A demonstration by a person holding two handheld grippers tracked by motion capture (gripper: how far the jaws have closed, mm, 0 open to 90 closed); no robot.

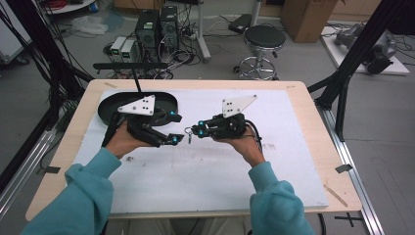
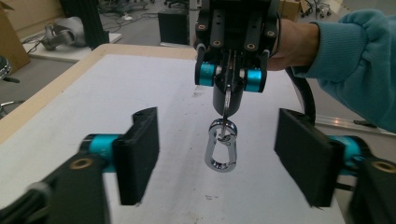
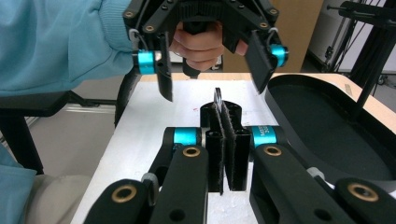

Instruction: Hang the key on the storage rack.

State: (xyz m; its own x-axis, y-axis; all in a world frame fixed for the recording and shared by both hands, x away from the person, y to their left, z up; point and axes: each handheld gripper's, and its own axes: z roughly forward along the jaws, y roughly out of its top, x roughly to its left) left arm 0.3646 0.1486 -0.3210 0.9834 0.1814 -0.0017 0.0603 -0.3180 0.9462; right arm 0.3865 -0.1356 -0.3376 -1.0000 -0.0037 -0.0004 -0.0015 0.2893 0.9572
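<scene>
A shiny metal carabiner with a small ring on top hangs in the air over the white mat. My right gripper is shut on that ring, and its closed jaws show the ring's edge sticking out past the tips. My left gripper faces it from the left. The left gripper's pads stand apart on either side of the carabiner, with clear gaps and no contact. In the right gripper view, the left gripper hangs open just beyond the ring.
A black oval tray lies on the mat at the back left, right behind my left hand, with a thin black stand rising from it. The wooden table edge runs along the right. A stool and computer cases stand on the floor beyond.
</scene>
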